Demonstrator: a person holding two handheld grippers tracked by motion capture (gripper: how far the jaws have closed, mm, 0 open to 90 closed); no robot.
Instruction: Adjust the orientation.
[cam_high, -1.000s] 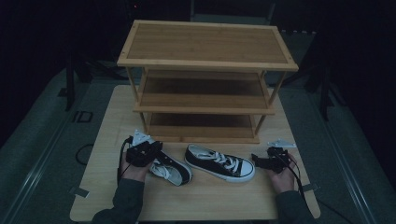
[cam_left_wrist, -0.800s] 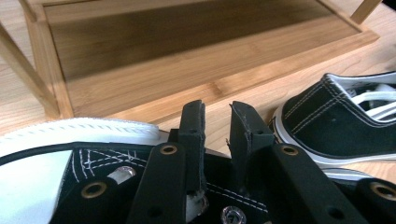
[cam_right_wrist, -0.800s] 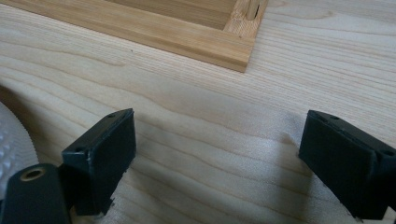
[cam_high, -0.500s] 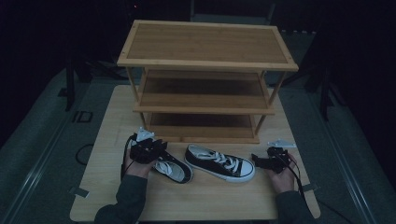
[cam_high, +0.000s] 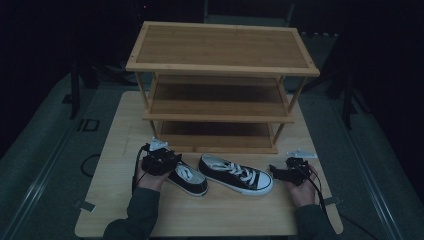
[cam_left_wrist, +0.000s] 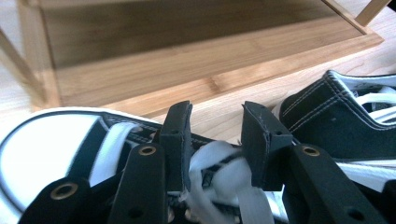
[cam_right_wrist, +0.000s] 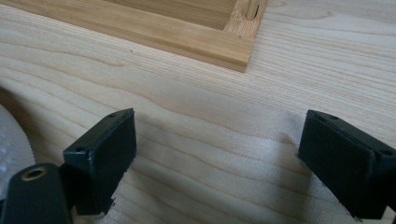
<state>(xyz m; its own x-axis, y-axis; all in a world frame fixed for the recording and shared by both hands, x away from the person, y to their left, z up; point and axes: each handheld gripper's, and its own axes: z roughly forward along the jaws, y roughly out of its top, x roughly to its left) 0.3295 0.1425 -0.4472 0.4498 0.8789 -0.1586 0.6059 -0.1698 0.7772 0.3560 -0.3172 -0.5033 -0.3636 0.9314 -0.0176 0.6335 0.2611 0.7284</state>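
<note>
My left tongs are pinching the white laces and tongue of the left sneaker, black canvas with a white rubber toe, lying on the table just in front of the bamboo shoe rack. The rack's bottom shelf stands open right ahead. The second sneaker lies just beside the first, close on its right. My right tongs are spread wide over bare, grainy wood, near that sneaker's toe.

A dim room: a light wooden table on grey floor, darkness at the far side.
</note>
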